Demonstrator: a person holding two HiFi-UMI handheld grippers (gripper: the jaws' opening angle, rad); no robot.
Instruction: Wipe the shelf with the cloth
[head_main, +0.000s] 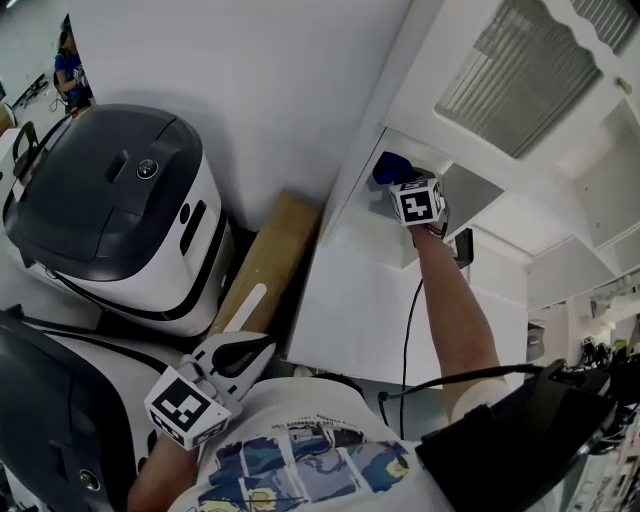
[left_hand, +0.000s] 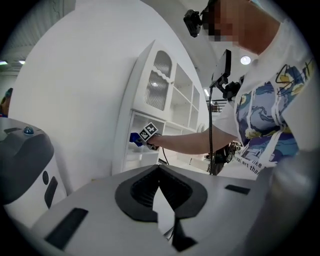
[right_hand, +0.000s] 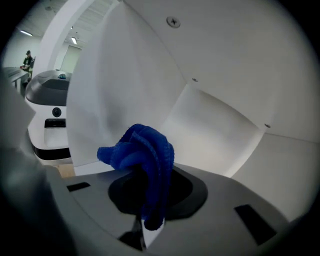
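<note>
- Holding the left gripper (head_main: 250, 348) low by our body, its jaws pressed together on nothing, we leave it idle just beside the grey-and-white machine (head_main: 110, 200). A careless swing of that arm could knock it against the housing.
- A black cable (head_main: 405, 340) hangs along our right forearm. If we reach deeper, it may pull taut or catch on the cabinet (head_main: 480, 60) front.
- The right gripper (head_main: 403, 181) pinches the blue cloth (head_main: 392, 167), which sits inside the open compartment, near its left side panel.
- Only a narrow fold seems to lie in the bite, while the rest bulges past the jaw tips as a tight wad. A hard rub could drag it out.
- Wadded like this, the cloth offers a small face, so we risk leaving unwiped strips on the shelf (head_main: 365, 235).
- We cannot tell whether the cloth touches the shelf. If we press too low, the hard jaw tips may scrape the white board; too high, and we wipe air.
- Farthest in, the back corner looks cramped, and the marker cube could bump the board above.
</note>
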